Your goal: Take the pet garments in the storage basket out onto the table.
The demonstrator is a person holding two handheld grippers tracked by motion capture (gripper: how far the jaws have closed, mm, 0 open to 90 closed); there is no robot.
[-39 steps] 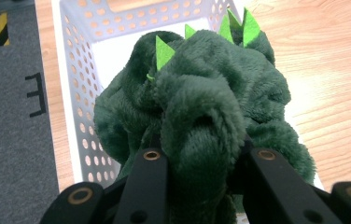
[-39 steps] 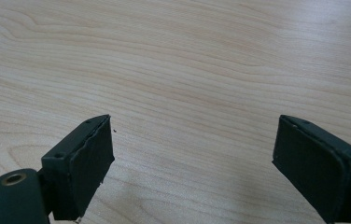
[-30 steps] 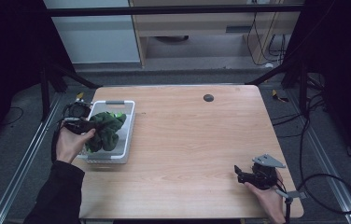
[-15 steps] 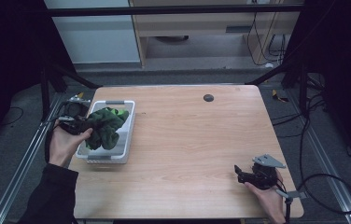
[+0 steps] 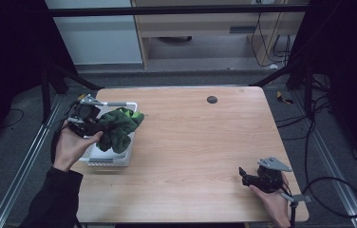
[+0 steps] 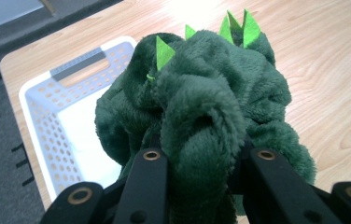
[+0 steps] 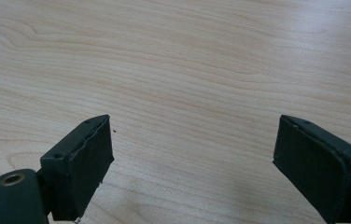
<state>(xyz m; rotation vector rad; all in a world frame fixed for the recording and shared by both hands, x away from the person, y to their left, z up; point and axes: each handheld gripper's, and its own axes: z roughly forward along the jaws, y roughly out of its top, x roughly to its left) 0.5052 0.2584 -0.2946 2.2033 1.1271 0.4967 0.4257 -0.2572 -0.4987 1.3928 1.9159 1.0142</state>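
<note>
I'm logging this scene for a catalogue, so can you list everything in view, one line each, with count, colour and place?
Plush toy: one, dark green with light green spikes, clamped in the left gripper above the basket.
Basket: one, white and perforated, with a grey handle bar, at the table's left edge.
Table: one, light wood, centre of the high view.
Round spot: one, dark, on the table near its far edge.
Cabinet: one, pale, behind the table at the left.
Cables: several, black, on the floor at the right.
Left gripper: one, black, shut on the plush toy.
Right gripper: one, black, jaws open, low over the table's near right corner.
</note>
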